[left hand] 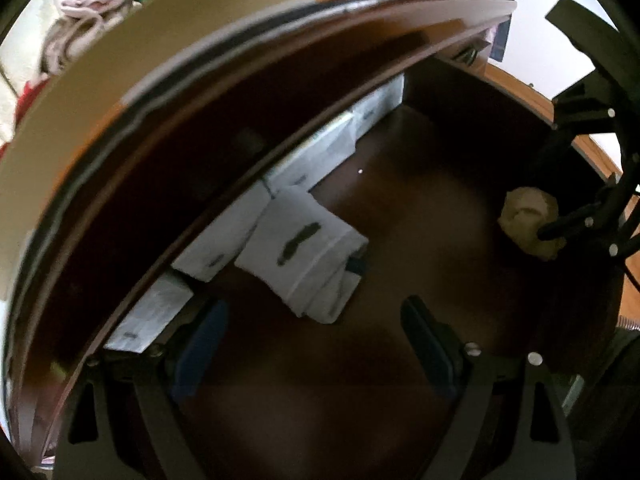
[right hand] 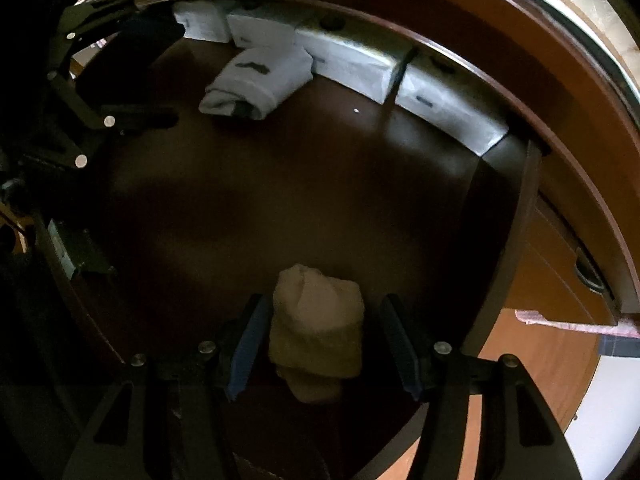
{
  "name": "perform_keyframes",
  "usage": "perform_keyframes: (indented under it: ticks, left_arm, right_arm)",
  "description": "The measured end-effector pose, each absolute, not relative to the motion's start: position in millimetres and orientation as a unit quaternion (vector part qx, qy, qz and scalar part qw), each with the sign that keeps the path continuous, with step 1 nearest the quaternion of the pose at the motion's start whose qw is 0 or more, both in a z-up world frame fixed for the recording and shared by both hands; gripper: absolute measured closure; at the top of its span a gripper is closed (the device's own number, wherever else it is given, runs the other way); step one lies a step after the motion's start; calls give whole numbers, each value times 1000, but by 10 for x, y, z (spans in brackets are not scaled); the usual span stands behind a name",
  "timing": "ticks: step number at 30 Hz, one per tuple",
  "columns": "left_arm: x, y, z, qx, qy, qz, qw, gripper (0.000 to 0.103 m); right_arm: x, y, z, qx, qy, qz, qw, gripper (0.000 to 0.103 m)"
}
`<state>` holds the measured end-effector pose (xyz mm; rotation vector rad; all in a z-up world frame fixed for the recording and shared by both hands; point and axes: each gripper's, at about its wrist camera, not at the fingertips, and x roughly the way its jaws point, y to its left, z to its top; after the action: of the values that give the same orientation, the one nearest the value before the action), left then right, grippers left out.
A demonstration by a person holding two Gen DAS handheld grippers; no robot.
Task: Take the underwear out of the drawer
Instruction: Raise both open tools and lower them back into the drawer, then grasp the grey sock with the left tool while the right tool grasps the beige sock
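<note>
Right wrist: right gripper (right hand: 320,344) spread wide around beige underwear (right hand: 316,328); left gripper (left hand: 316,344) spread, empty

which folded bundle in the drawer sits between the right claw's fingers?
The beige rolled bundle, alone at the drawer's near end. The white folded ones lie far back by the rear wall. The right claw is open around it.

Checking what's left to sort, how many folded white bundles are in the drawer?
5: four folded white bundles lined along the back wall, one loose in front of them. More may hide under the overhang.
</note>
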<state>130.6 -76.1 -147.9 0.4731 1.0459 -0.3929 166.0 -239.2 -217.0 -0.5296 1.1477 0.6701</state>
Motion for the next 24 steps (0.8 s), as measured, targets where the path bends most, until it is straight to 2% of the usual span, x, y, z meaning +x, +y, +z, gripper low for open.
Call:
perform_keyframes:
  ticks: [20, 24]
  left_arm:
    - [1513, -962, -1711, 263, 476, -187, 818, 15]
    - [1496, -1034, -1769, 290, 464, -178, 818, 20]
  right_arm:
    - [1603, -2122, -2334, -333, 516, 325, 719, 42]
    - [1656, -2133, -2343, -330, 521, 335, 712, 49]
